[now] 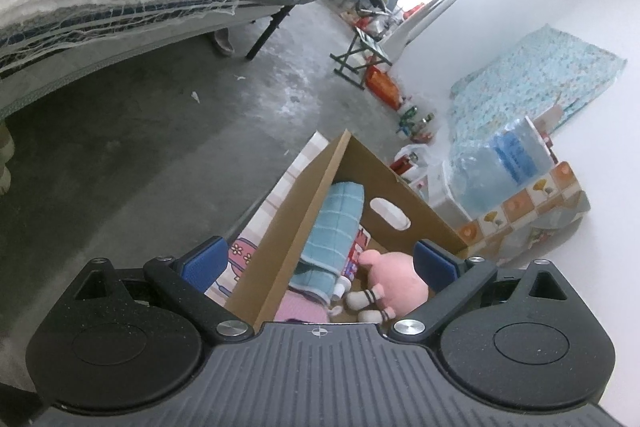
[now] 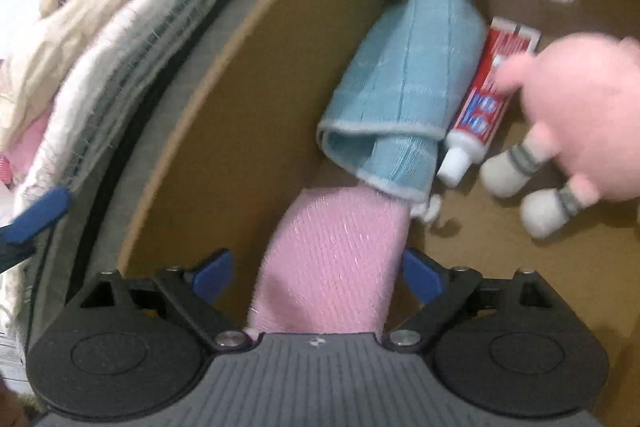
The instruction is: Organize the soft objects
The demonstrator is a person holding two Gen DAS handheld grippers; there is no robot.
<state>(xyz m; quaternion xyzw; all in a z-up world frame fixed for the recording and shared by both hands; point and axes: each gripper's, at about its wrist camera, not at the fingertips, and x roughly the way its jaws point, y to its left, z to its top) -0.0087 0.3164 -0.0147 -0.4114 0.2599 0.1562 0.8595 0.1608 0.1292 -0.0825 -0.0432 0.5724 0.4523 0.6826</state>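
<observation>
While the right gripper (image 2: 318, 277) stands with jaws parted around the pink cloth (image 2: 332, 263), pads seemingly clear of it, the cloth lies in the cardboard box (image 2: 224, 99) beside the blue towel (image 2: 404, 79); lift straight out without snagging it. Left gripper (image 1: 320, 267) hangs open, empty

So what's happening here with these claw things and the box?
Someone holding a claw in each hand is sorting soft things into a brown cardboard box. The right claw stands open around a pink knitted cloth lying in the box, its pads clear of the cloth. Already inside are a rolled blue towel, a red and white toothpaste tube and a pink plush toy. The left claw is open and empty above the box.
</observation>
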